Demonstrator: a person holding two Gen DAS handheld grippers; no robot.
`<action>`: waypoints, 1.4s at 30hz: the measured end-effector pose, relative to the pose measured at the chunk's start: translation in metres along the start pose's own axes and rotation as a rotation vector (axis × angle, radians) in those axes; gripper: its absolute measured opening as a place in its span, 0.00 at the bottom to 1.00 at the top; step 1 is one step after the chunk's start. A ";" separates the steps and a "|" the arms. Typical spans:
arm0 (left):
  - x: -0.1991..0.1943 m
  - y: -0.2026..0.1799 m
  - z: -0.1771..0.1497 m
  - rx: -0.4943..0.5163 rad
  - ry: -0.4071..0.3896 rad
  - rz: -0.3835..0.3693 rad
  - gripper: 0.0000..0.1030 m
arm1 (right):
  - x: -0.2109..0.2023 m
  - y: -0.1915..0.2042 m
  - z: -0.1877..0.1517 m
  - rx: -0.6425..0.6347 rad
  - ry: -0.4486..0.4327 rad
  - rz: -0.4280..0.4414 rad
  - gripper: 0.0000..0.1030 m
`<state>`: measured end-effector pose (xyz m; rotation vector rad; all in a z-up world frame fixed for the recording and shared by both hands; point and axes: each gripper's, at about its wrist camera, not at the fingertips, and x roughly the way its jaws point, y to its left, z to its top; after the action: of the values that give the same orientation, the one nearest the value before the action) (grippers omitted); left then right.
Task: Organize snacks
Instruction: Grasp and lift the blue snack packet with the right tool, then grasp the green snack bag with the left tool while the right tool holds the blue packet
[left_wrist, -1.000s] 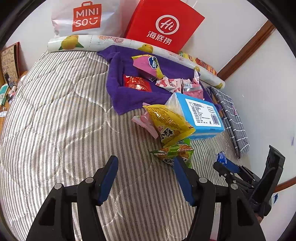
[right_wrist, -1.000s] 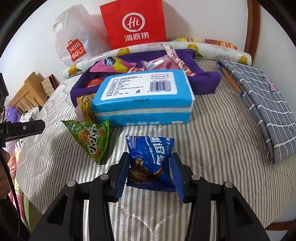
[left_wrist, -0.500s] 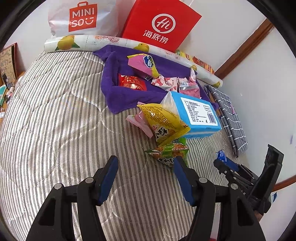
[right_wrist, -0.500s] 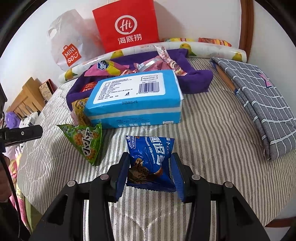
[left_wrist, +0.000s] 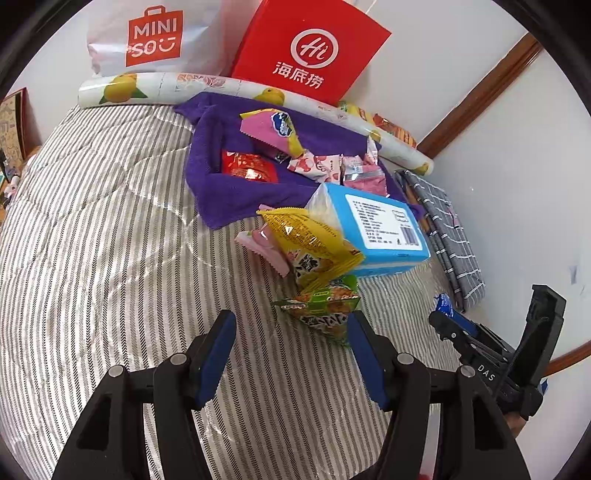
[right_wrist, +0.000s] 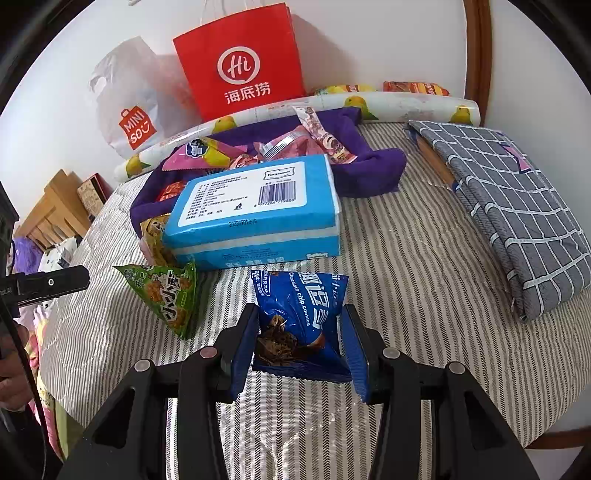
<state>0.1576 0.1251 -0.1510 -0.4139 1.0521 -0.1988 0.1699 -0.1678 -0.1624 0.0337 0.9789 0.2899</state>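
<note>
Right gripper (right_wrist: 300, 338): jaws pinching a blue chocolate chip cookie bag (right_wrist: 301, 317) by its sides; the bag's lower edge sits between the pads, its top reaching ahead toward a blue tissue pack (right_wrist: 258, 210). Left gripper (left_wrist: 290, 338): jaws spread, nothing between them; a green snack packet (left_wrist: 325, 306) lies just ahead of the right pad, touching a yellow snack packet (left_wrist: 306, 240) beyond it. Farther ahead, a purple towel (left_wrist: 218, 173) with raised edges serves as a tray: on it a red packet (left_wrist: 249, 168), a pink-and-yellow packet (left_wrist: 275, 129) and pale pink packets (left_wrist: 317, 166). Behind, against the wall, a red paper bag (left_wrist: 314, 48) and a white Miniso bag (left_wrist: 147, 37); contents of both hidden. The tissue pack covers part of the towel's load in the right view. Everything rests on a striped quilt (left_wrist: 92, 240).
</note>
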 end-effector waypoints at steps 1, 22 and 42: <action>0.000 -0.001 0.000 0.004 -0.004 0.001 0.62 | 0.000 -0.001 0.000 0.002 -0.001 0.000 0.44; 0.063 -0.049 0.004 0.097 0.098 0.056 0.69 | 0.000 -0.026 0.002 0.037 0.008 0.038 0.44; 0.059 -0.051 0.003 0.149 0.114 0.047 0.32 | -0.003 -0.023 0.011 0.020 0.000 0.035 0.43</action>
<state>0.1906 0.0591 -0.1751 -0.2452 1.1492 -0.2590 0.1829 -0.1897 -0.1573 0.0692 0.9815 0.3126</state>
